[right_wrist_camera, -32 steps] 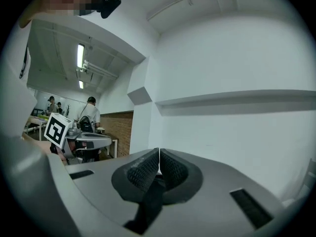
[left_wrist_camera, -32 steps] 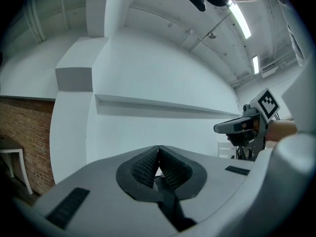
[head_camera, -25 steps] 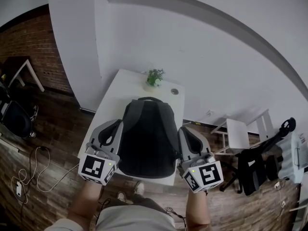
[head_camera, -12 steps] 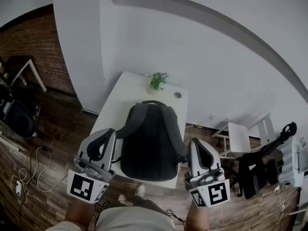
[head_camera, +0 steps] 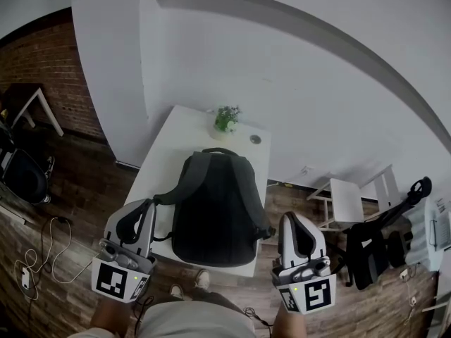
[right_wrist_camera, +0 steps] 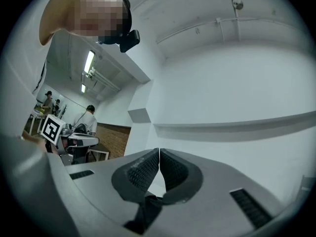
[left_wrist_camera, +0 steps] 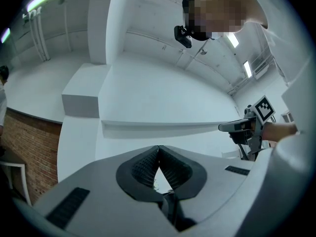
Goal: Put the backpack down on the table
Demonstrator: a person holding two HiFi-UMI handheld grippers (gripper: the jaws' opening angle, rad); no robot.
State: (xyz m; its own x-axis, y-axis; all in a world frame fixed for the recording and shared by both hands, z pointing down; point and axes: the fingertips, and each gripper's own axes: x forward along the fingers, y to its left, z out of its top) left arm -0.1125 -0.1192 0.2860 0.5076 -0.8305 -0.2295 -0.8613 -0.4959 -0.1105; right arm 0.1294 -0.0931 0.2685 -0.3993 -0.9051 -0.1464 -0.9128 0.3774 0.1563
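Note:
The dark grey backpack (head_camera: pixel 215 206) lies flat on the white table (head_camera: pixel 173 139), handle toward the wall and one shoulder strap (head_camera: pixel 163 198) sticking out at its left. My left gripper (head_camera: pixel 145 207) hangs off the table's near left corner, close to that strap, shut with nothing in it. My right gripper (head_camera: pixel 292 220) is past the table's near right corner, also shut and empty. In the left gripper view the pads (left_wrist_camera: pixel 148 167) meet at the tips against a white wall. The right gripper view shows the same, its pads (right_wrist_camera: pixel 143 171) touching.
A small potted plant (head_camera: pixel 225 117) and a round disc (head_camera: pixel 255 139) sit at the table's far end. A white side table (head_camera: pixel 349 194) and a black chair (head_camera: pixel 373 248) stand to the right. Cables (head_camera: pixel 42 252) lie on the wood floor at left. People (right_wrist_camera: pixel 89 118) stand far off.
Both grippers have drawn back from the backpack's sides toward the person and risen a little, staying shut. The backpack lies still on the table.

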